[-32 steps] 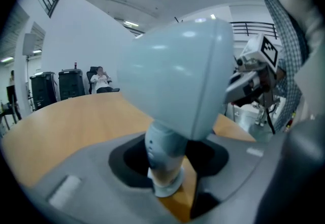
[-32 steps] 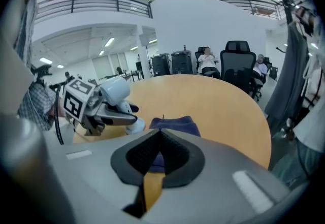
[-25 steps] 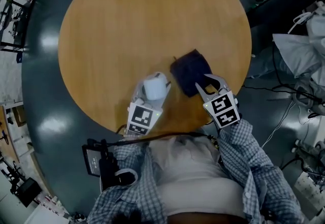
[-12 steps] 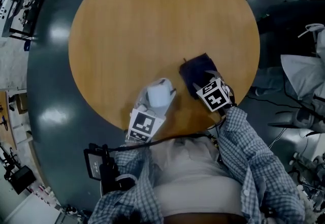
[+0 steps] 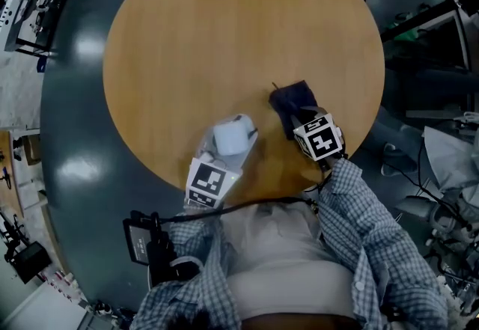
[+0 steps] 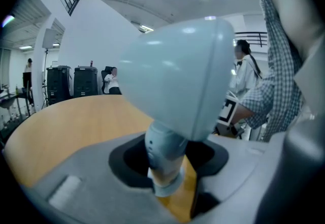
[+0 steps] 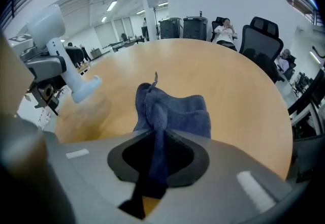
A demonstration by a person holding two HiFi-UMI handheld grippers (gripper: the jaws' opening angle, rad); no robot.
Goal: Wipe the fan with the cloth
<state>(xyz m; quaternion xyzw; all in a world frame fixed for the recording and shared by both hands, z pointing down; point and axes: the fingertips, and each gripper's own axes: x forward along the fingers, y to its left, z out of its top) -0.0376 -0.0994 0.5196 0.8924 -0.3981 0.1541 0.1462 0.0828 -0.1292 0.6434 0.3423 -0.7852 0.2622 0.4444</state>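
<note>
A small pale-blue handheld fan (image 5: 232, 138) is held by its stem in my left gripper (image 5: 223, 156) over the near edge of the round wooden table (image 5: 224, 37). In the left gripper view the fan's head (image 6: 177, 75) fills the middle and my left gripper (image 6: 165, 177) is shut on the stem. A dark blue cloth (image 5: 292, 99) lies bunched on the table to the right of the fan. My right gripper (image 5: 301, 117) points steeply down at the cloth's near edge. Its jaws are closing, and a raised fold of the cloth (image 7: 175, 111) is pinched in my right gripper (image 7: 155, 167).
The table's near rim runs just under both grippers. A black device (image 5: 142, 239) hangs at the person's left hip. Office chairs (image 7: 264, 35), black cases (image 7: 183, 27) and seated people stand beyond the table's far side.
My right gripper has dropped onto the cloth and closed on it; the cloth, flat before, is now bunched into a smaller heap. The left gripper and fan have hardly moved.
</note>
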